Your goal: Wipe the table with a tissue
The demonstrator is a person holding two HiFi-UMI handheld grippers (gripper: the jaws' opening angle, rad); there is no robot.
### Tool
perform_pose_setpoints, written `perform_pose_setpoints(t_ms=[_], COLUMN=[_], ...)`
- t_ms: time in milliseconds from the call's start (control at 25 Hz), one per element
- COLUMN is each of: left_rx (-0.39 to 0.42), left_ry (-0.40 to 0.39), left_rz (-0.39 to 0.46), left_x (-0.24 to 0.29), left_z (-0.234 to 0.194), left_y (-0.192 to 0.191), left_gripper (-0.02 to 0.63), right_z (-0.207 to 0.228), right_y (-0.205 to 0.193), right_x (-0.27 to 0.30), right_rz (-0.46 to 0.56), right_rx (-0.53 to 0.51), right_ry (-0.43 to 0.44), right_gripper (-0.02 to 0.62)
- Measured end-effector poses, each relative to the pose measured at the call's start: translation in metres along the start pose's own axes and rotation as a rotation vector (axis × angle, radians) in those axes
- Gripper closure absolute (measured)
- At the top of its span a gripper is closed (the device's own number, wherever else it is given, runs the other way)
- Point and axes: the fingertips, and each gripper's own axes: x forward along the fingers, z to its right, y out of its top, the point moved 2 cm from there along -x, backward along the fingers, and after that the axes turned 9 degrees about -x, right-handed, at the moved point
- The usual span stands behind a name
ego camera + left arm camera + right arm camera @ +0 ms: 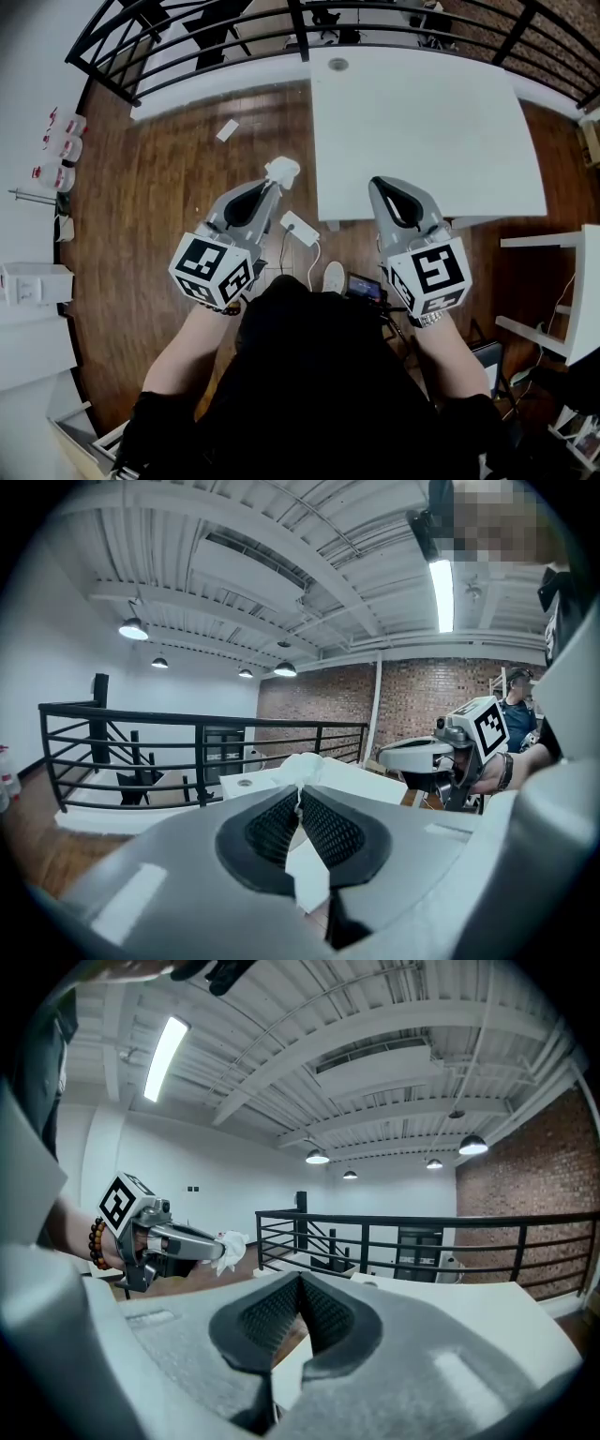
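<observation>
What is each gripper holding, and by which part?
Left gripper: shut on the tissue by one end, the crumpled rest sticking past the tips. Right gripper: shut, holding nothing.

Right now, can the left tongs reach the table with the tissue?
Probably yes. The left tongs hold the tissue just left of the table, by its near corner, over the floor. Nothing stands between them, and that part of it is bare.

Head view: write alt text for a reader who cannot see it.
Seen from above, a person holds two grippers in front of a white table: the left gripper pinches a crumpled white tissue over the wooden floor, and the right gripper, shut and empty, points at the table's near edge. A black railing runs behind the table.
</observation>
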Motion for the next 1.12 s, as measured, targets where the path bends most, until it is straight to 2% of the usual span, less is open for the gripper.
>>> perform_pose_setpoints(t_ms=[520, 1120], left_rx=[0.044, 0.114], left_ry=[-0.003, -0.06], left_rz=[-0.002, -0.034], left_x=[0.023, 0.067], left_z=[0.006, 0.0], left_y=[0.016, 0.034], left_gripper=[0.578, 0.578], right_z=[0.007, 0.033], right_y=[0.002, 0.002], right_x=[0.013, 0.023], right_rz=[0.004, 0.023], right_rx=[-0.003, 0.017], right_ry=[0.035, -0.019], right_gripper=[0.603, 0.603])
